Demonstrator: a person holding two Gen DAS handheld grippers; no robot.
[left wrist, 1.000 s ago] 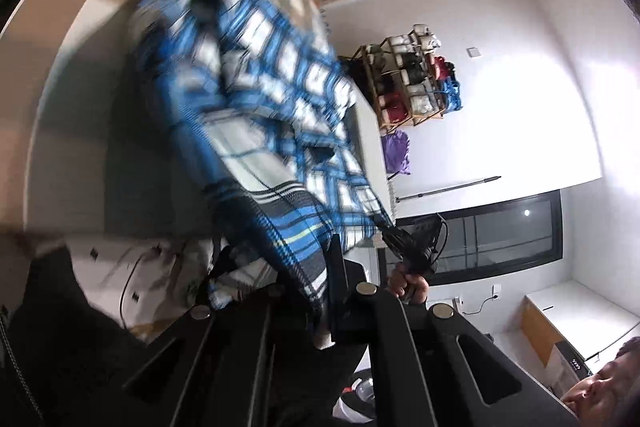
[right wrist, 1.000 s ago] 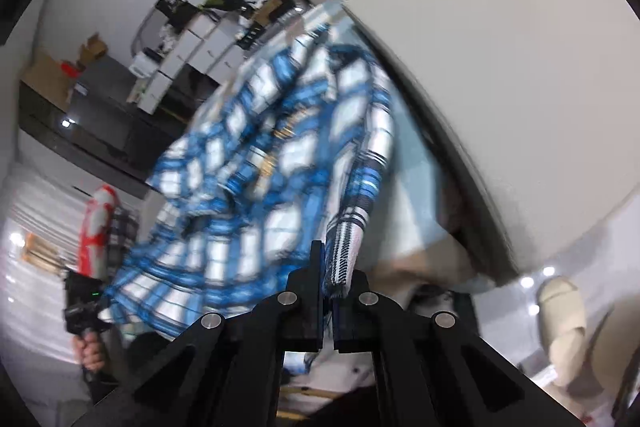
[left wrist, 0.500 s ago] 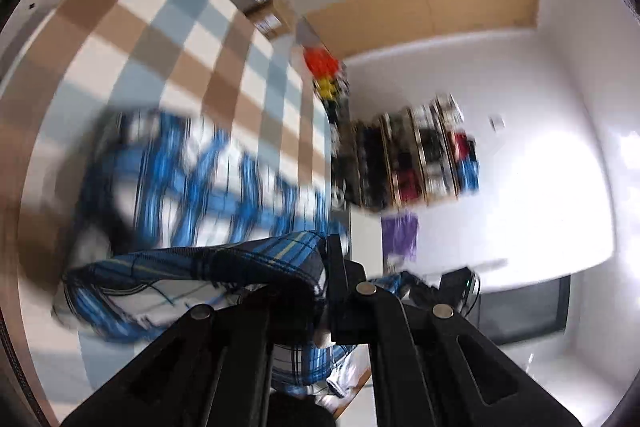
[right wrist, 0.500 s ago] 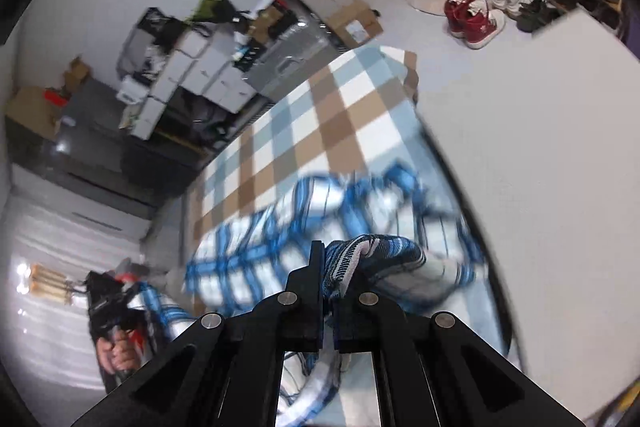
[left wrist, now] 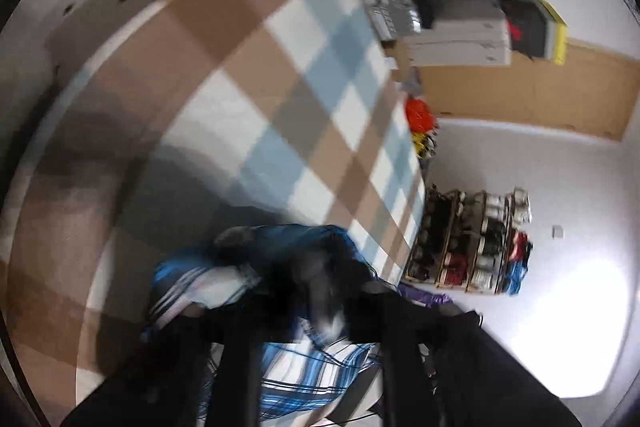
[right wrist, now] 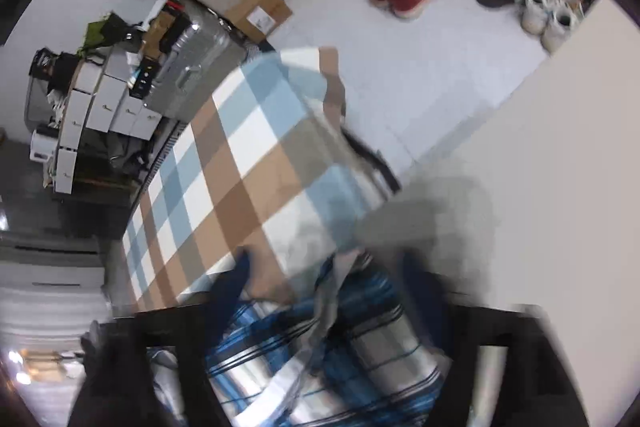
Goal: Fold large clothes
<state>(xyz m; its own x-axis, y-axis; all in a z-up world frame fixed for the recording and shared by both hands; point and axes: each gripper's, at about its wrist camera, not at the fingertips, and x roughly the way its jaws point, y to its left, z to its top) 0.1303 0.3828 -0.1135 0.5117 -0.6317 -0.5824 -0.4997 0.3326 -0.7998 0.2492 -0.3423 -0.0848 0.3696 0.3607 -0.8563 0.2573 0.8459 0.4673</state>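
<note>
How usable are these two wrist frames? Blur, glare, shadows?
Left wrist: heavy motion blur on the plaid shirt and the left tool, checked bedspread smeared, blown-out glare on the wall at lower right, fisheye bending at the edges. Right wrist: shirt and right tool smeared; a soft shadow on the white surface; background shoes fairly sharp.
</note>
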